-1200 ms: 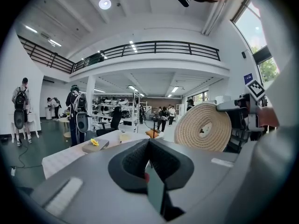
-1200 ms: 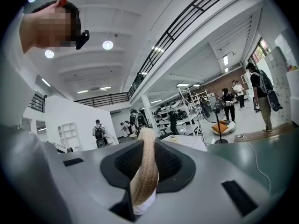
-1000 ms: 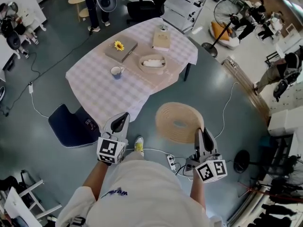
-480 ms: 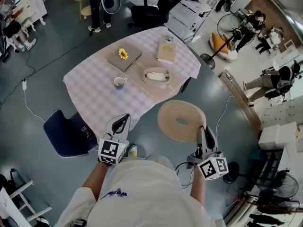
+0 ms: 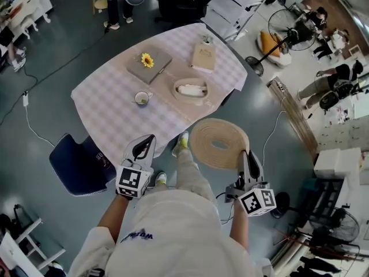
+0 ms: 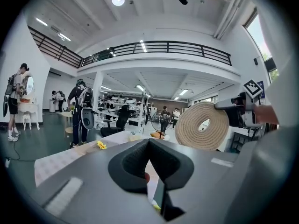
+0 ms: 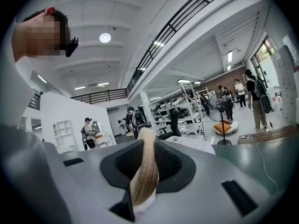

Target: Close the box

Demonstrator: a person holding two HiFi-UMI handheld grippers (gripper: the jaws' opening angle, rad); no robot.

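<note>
The right tongs point(image 5: 245, 157) clamp the rim of the woven lid point(image 5: 202, 145). The left tongs point(image 5: 146, 143) are pinched together, empty. Ahead of both, on the table point(image 5: 109, 111), the box point(image 5: 176, 92) sits uncovered, holding something white point(image 5: 191, 89).

Right tongs point(image 7: 148, 146) clamp a beige woven ring point(image 7: 144, 174) edge-on.
</note>
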